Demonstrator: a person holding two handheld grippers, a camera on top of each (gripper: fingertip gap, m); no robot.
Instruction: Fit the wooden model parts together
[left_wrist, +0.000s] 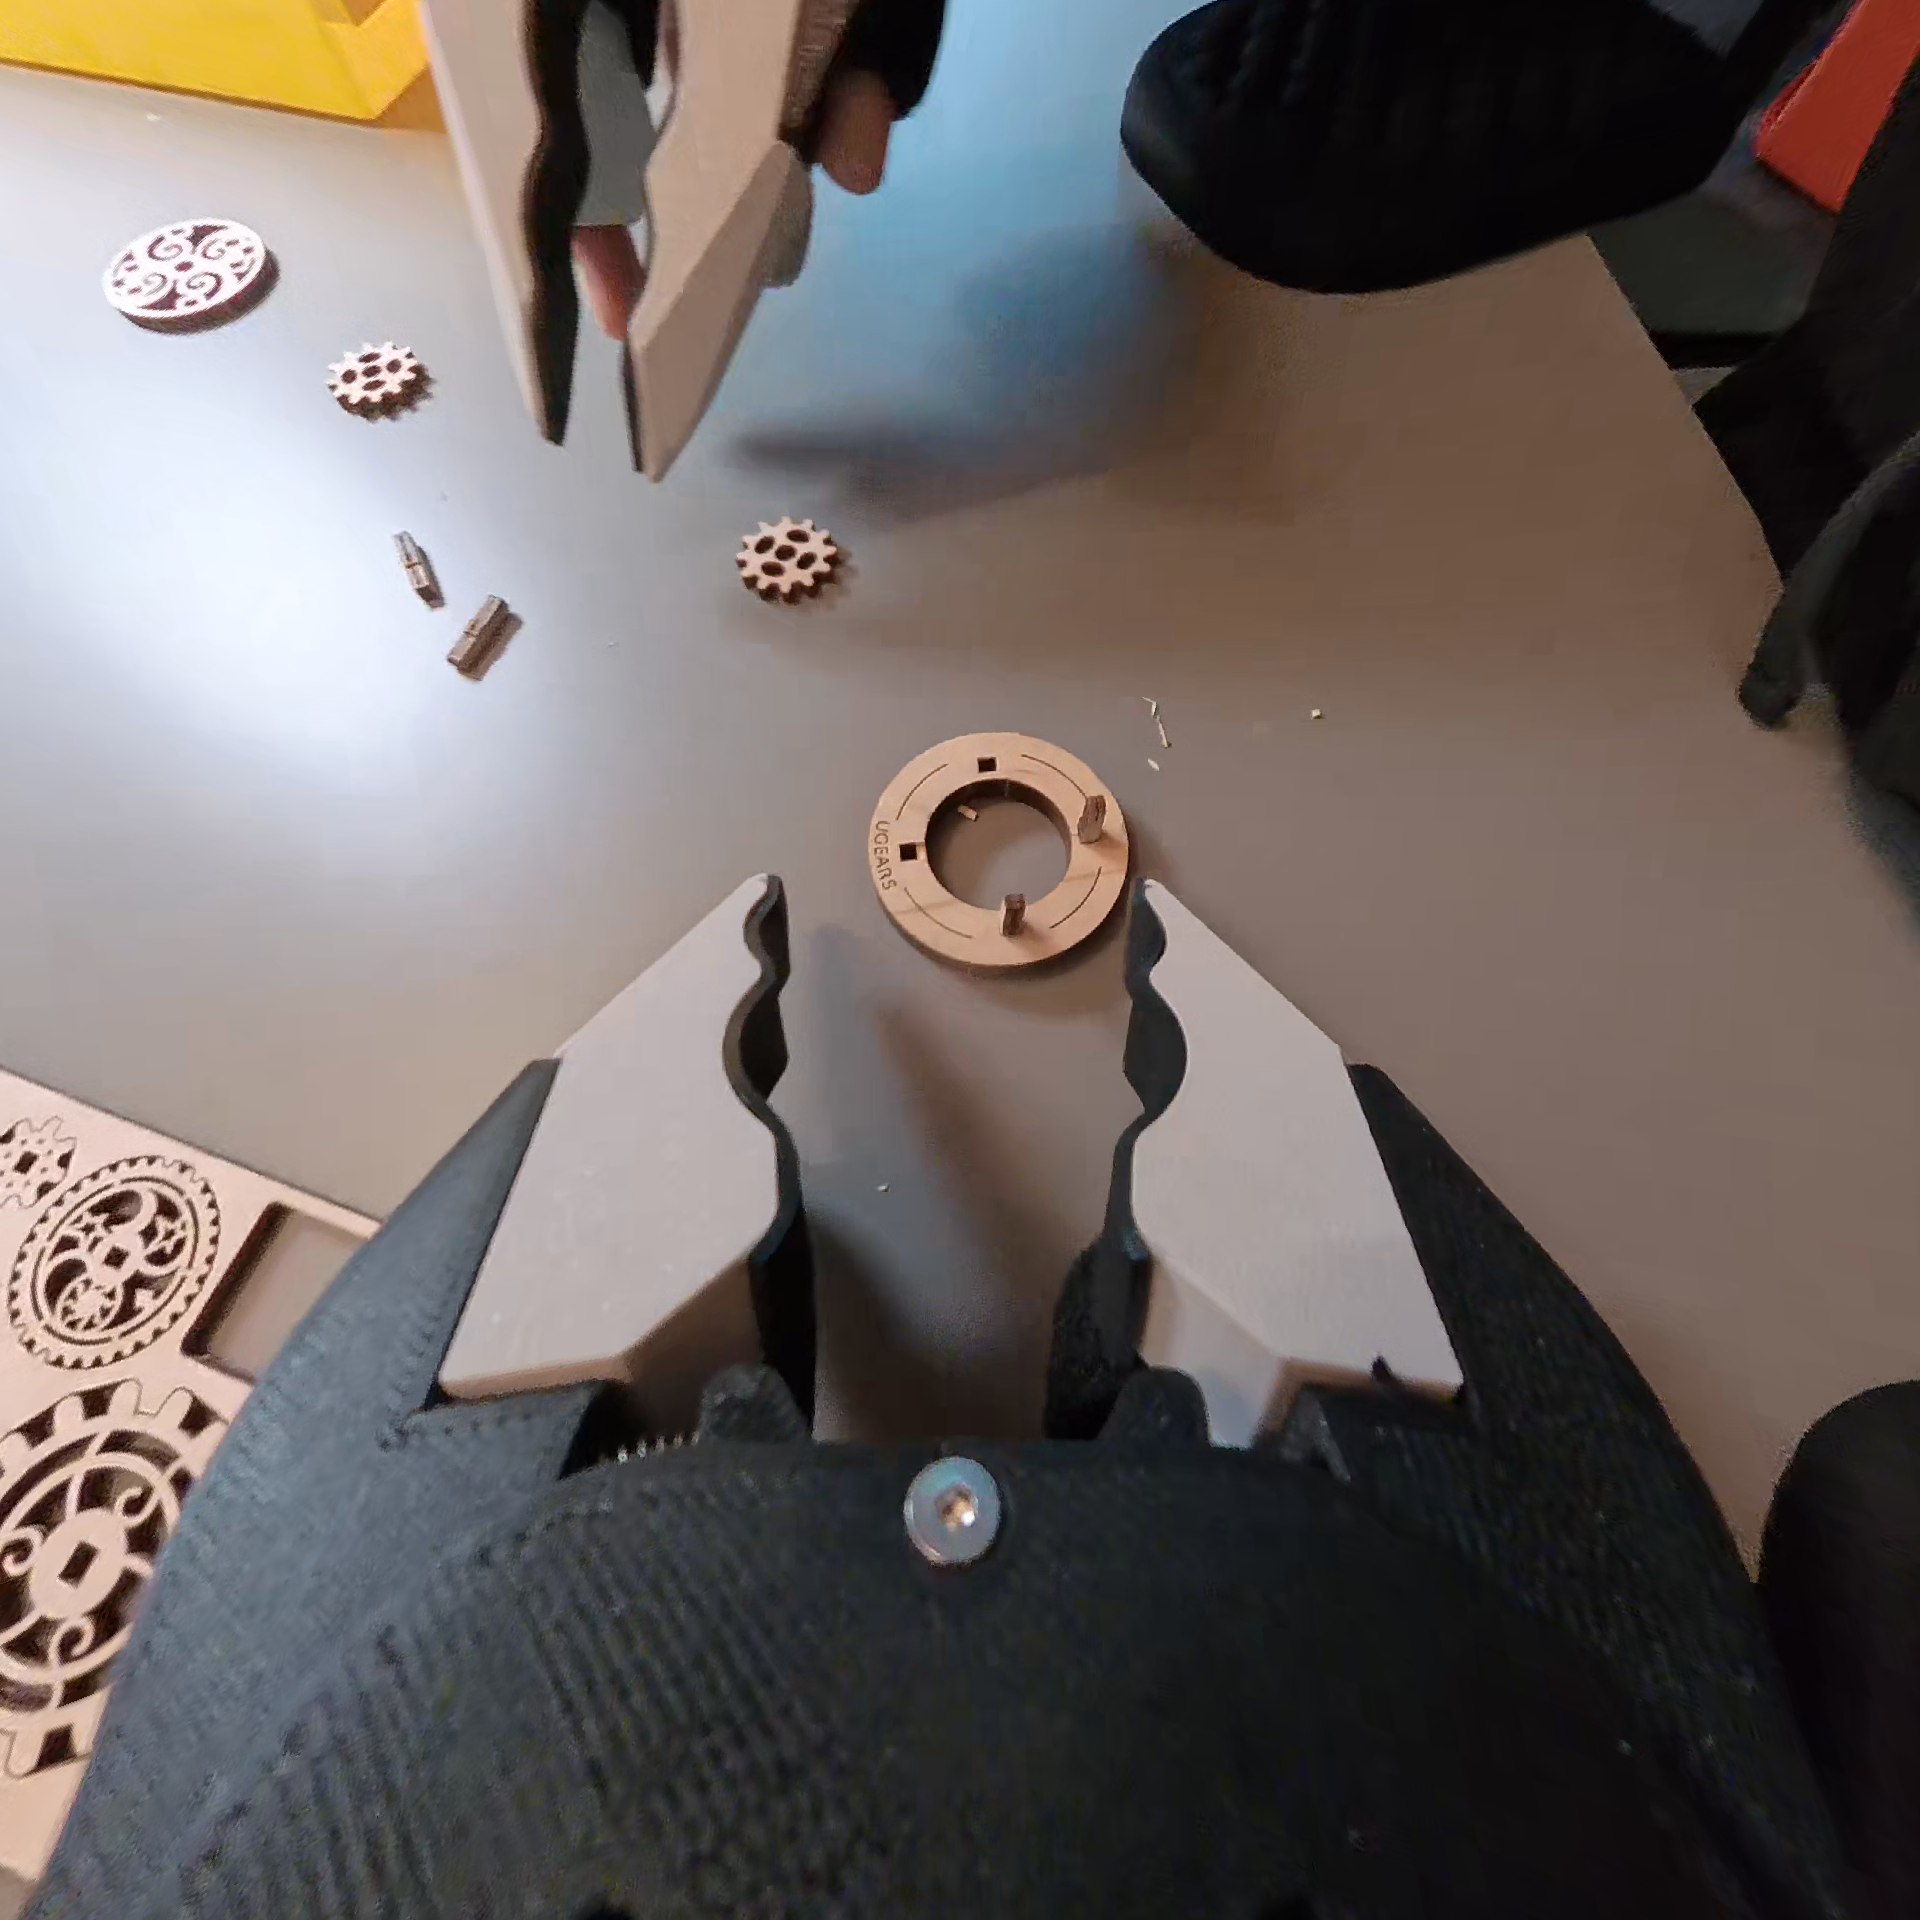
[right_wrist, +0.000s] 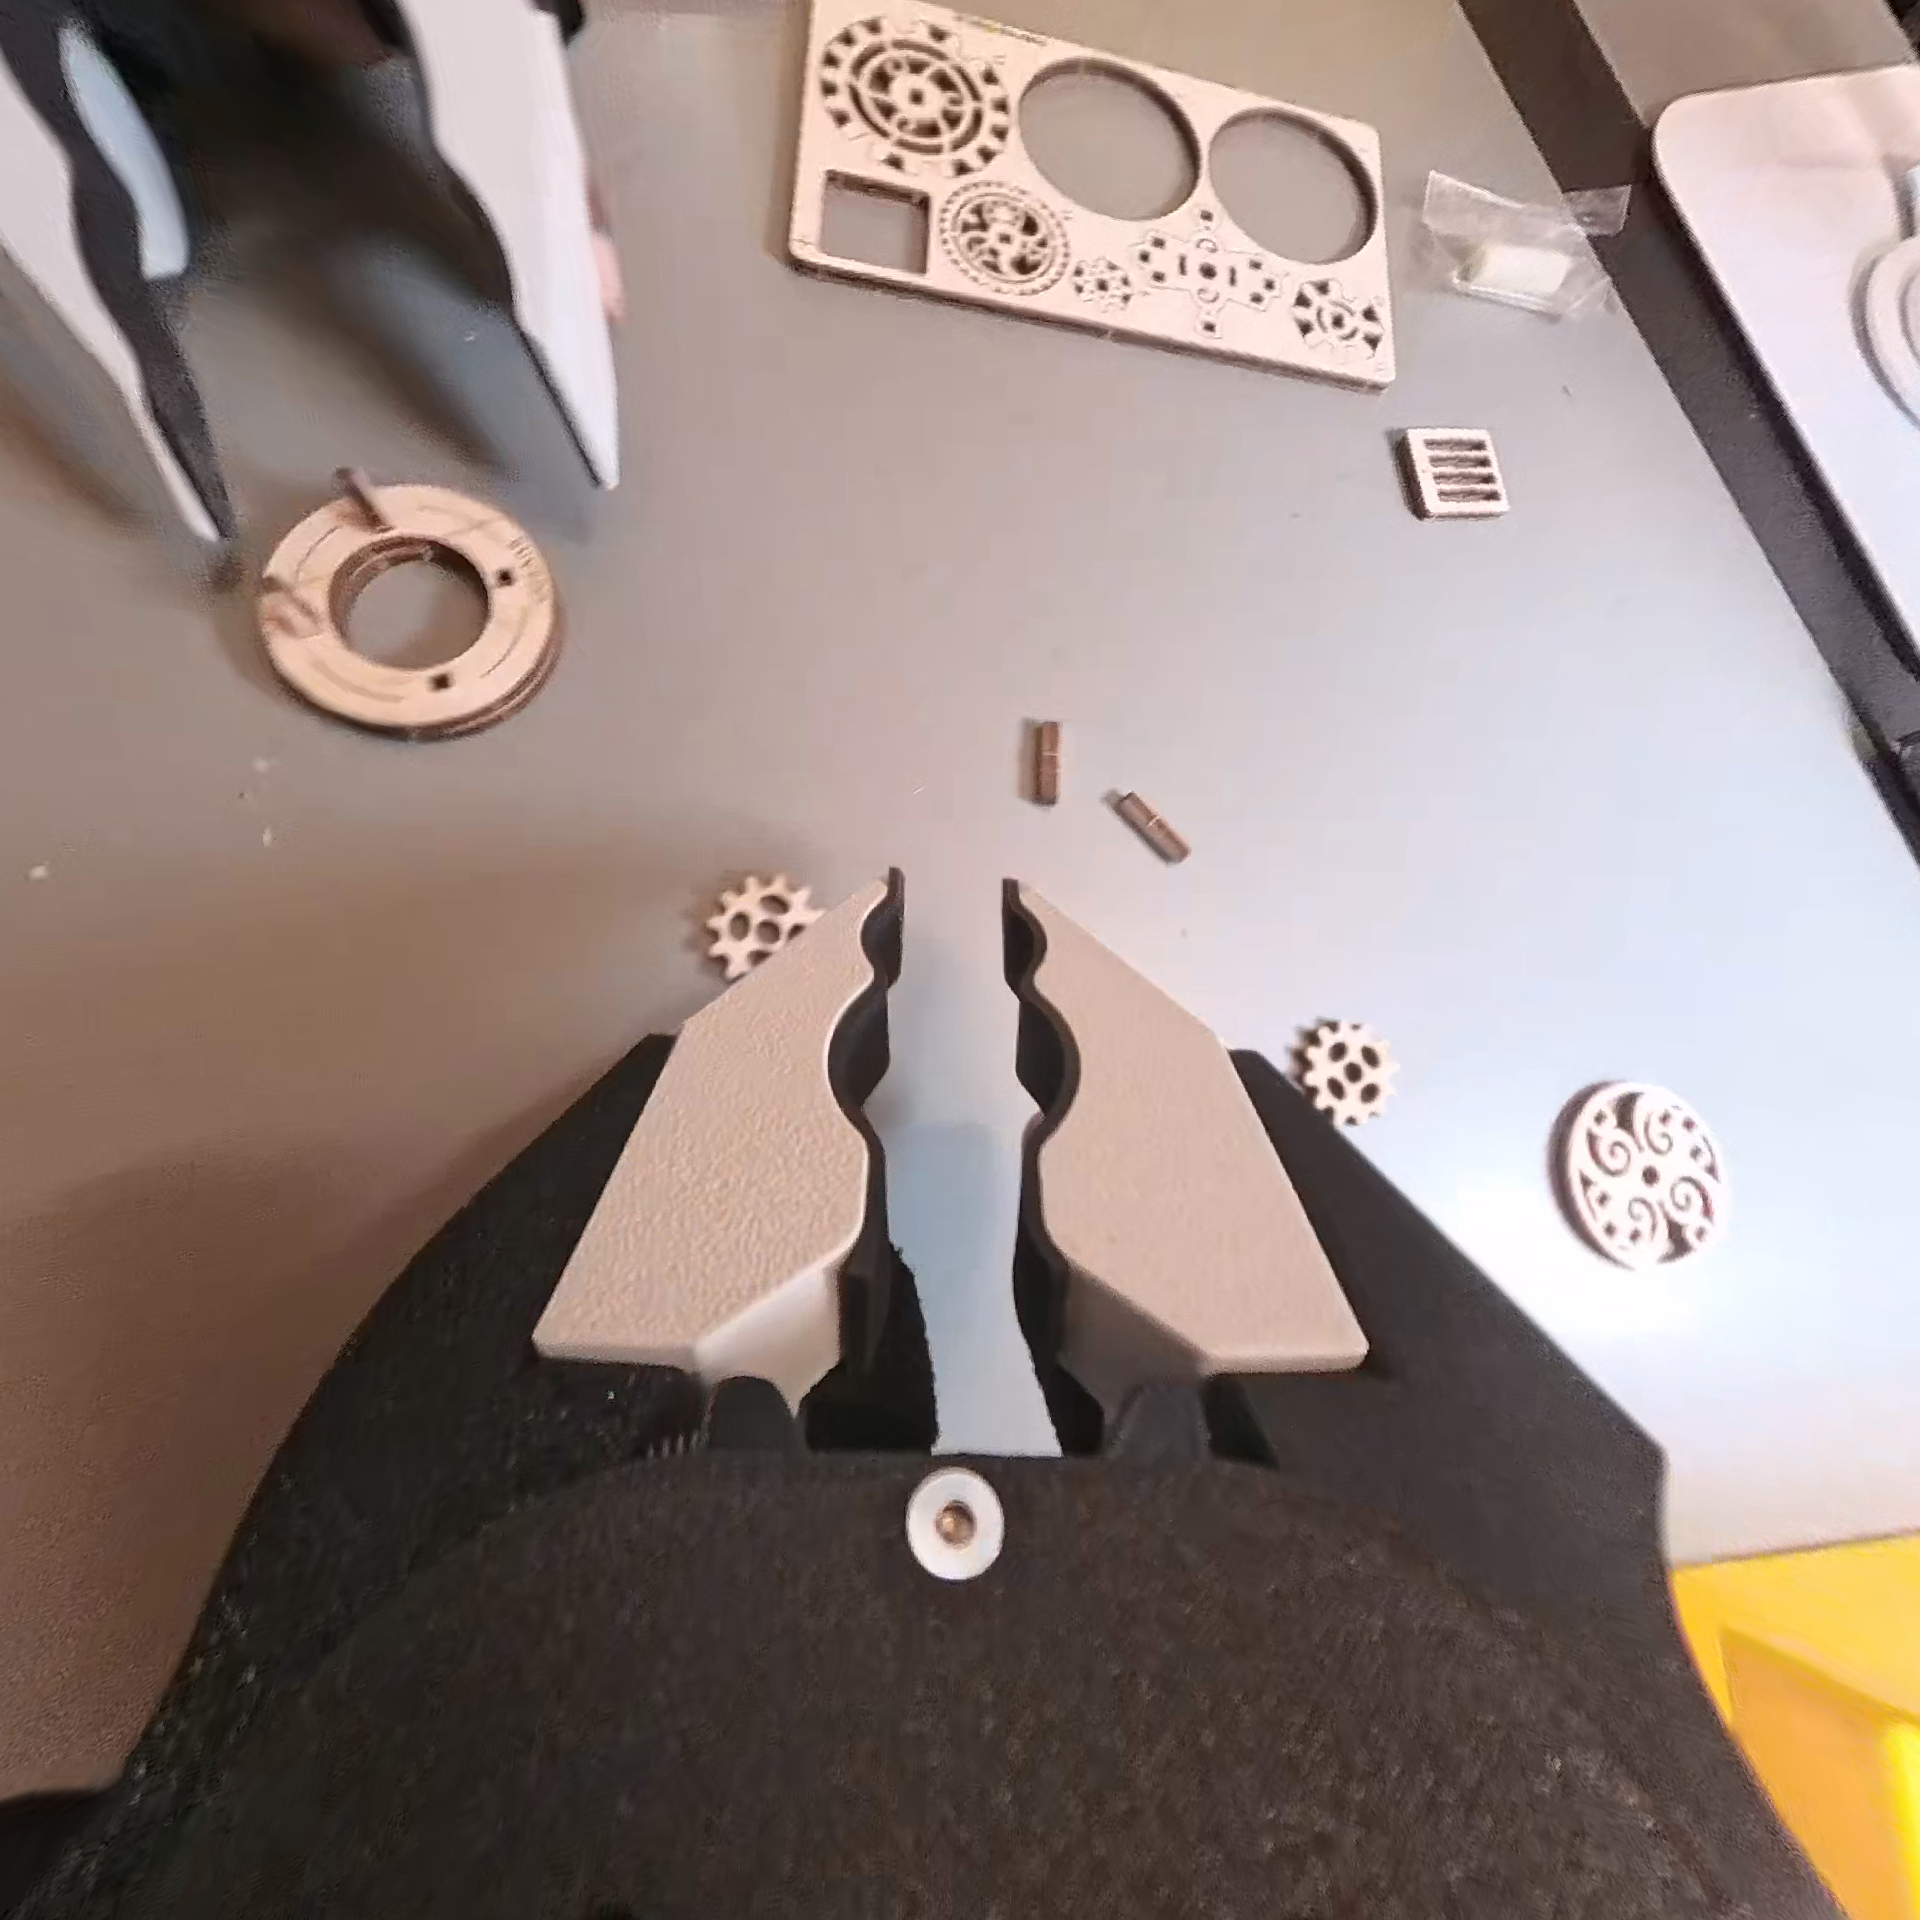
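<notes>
A flat wooden ring (left_wrist: 1039, 935) lies on the grey table with two short pegs standing in its slots. My left gripper (left_wrist: 956, 888) is open and empty, its fingertips just short of the ring on either side. In the right wrist view the ring (right_wrist: 312, 644) lies at the left under the left gripper (right_wrist: 410, 504). My right gripper (right_wrist: 951, 881) is open by a narrow gap and empty, held above the table. Two loose pegs (right_wrist: 1047, 762) lie ahead of it and a small gear (right_wrist: 753, 925) is beside its left finger. It also shows in the left wrist view (left_wrist: 603, 452).
A second small gear (right_wrist: 1348, 1070) and an ornate disc (right_wrist: 1642, 1174) lie to the right. A laser-cut wooden sheet (right_wrist: 1195, 192), a slatted square piece (right_wrist: 1449, 473) and a plastic bag (right_wrist: 1517, 239) lie farther off. A yellow box (left_wrist: 208, 52) stands at the table's corner. My left tips are about 30 centimetres from the ornate disc (right_wrist: 1642, 1174), my right tips only 15 centimetres. Seen from the left wrist view (left_wrist: 193, 264) as well.
</notes>
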